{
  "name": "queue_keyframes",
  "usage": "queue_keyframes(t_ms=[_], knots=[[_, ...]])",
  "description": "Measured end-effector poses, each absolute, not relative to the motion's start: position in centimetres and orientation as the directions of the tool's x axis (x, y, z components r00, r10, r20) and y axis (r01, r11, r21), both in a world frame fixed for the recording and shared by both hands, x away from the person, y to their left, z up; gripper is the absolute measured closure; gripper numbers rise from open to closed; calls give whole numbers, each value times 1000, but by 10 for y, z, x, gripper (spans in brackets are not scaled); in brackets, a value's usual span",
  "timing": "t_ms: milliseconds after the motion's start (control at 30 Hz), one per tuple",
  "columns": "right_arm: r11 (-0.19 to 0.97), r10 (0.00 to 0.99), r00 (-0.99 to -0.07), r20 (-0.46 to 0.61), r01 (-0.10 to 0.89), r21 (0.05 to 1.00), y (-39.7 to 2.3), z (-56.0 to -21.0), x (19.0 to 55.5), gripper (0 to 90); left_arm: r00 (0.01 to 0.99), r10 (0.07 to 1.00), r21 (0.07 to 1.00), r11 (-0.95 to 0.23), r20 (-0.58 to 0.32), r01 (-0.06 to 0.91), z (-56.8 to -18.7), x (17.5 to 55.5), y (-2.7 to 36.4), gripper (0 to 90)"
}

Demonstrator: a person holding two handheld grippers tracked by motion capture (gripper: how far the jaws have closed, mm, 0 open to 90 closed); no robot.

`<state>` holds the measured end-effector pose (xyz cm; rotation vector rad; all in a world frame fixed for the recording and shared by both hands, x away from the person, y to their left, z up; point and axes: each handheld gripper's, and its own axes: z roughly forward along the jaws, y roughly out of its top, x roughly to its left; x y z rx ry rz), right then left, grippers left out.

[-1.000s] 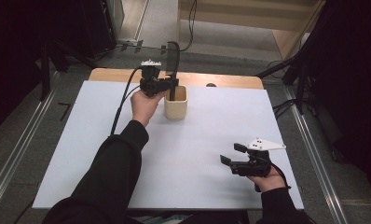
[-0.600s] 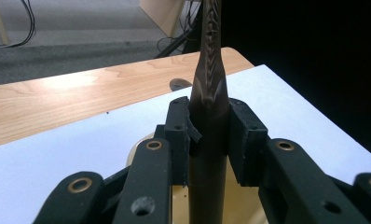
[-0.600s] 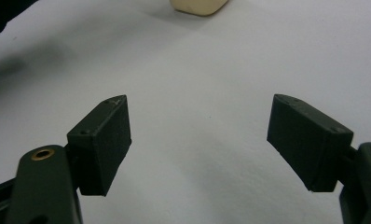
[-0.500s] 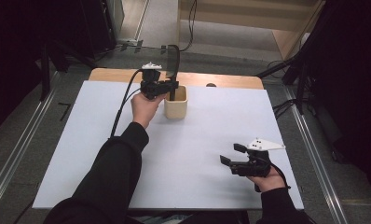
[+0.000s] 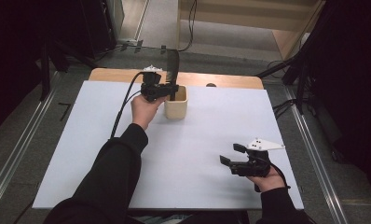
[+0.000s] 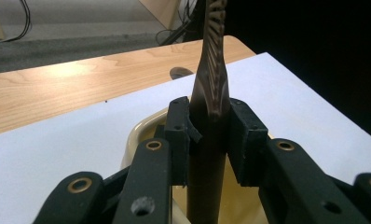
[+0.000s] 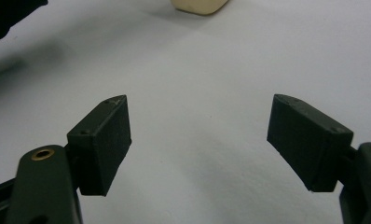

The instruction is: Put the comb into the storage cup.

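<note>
High view: left gripper (image 5: 167,89) at the far side of the white table (image 5: 81,154), clamped on a dark, upright comb-like tool (image 5: 173,70) standing in the cream cup (image 5: 176,108); right gripper (image 5: 237,158) resting near the front edge, well apart.

Left gripper view: pads (image 6: 179,135) pinching the tool's handle (image 6: 210,116) — lower end down inside the cup (image 6: 141,135).

Right gripper view: jaws spread wide, nothing between, over bare table (image 7: 197,70).

Likely step — setting the tool into the cup or drawing it out; cannot tell which. Next calls for a straight vertical move, clear of the rim.
</note>
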<state>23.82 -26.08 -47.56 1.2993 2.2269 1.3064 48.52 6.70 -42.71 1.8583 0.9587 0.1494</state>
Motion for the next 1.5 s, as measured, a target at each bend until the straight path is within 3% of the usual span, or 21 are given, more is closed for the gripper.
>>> queue_keyframes(t_ms=[100,133,233,367,1167,1500], knots=[[195,794,-569,214,571,797,-260,-476,239,199,680,671,819,-189,-295,542,-425,484,68,719],[197,793,-571,213,571,797,-260,-476,239,199,685,662,821,-182,-305,541,-424,484,69,668],[196,792,-572,216,572,796,-260,-476,238,199,683,674,835,-179,-281,520,-418,481,72,400],[194,793,-569,216,573,796,-261,-477,237,199,680,690,831,-209,-249,516,-414,479,78,303],[198,794,-568,218,580,790,-257,-477,239,199,684,635,781,-195,-360,593,-418,459,120,304],[196,798,-562,217,583,789,-259,-477,238,199,702,613,784,-207,-363,586,-424,443,129,304]])
